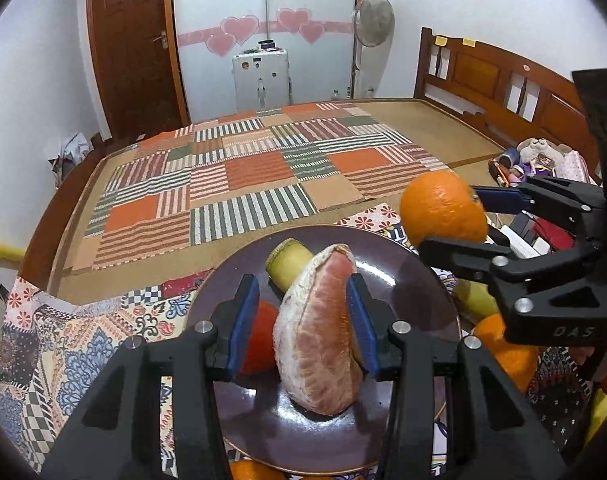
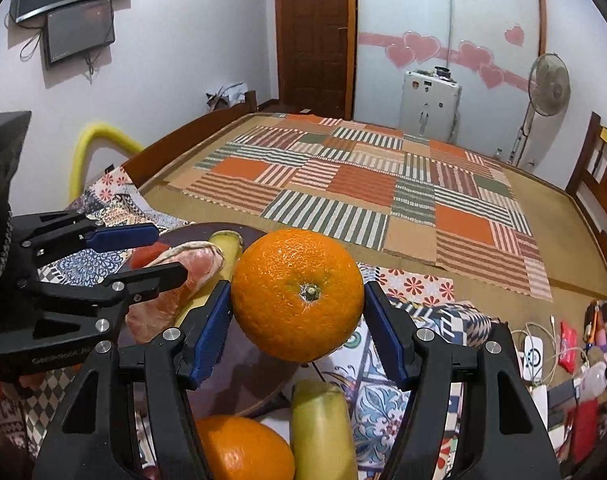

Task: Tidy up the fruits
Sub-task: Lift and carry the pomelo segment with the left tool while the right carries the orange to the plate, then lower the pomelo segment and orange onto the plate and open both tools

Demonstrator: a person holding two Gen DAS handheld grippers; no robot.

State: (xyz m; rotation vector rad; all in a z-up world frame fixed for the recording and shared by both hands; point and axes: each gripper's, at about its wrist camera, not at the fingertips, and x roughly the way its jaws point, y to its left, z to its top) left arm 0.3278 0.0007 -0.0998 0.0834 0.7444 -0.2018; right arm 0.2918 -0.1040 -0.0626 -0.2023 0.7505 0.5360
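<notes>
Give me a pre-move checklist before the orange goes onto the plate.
1. Right gripper has the orange between its fingers: ok.
2. Orange off the surface, above the plate's right edge: ok.
3. Free space on the plate: not ok on the left and centre, where the pomelo wedge, a banana piece and a red fruit sit; the right side looks bare.
4. Left gripper out of the way: not ok, it straddles the wedge over the plate.
5. Whether the left gripper is actually pinching the wedge: cannot tell.
</notes>
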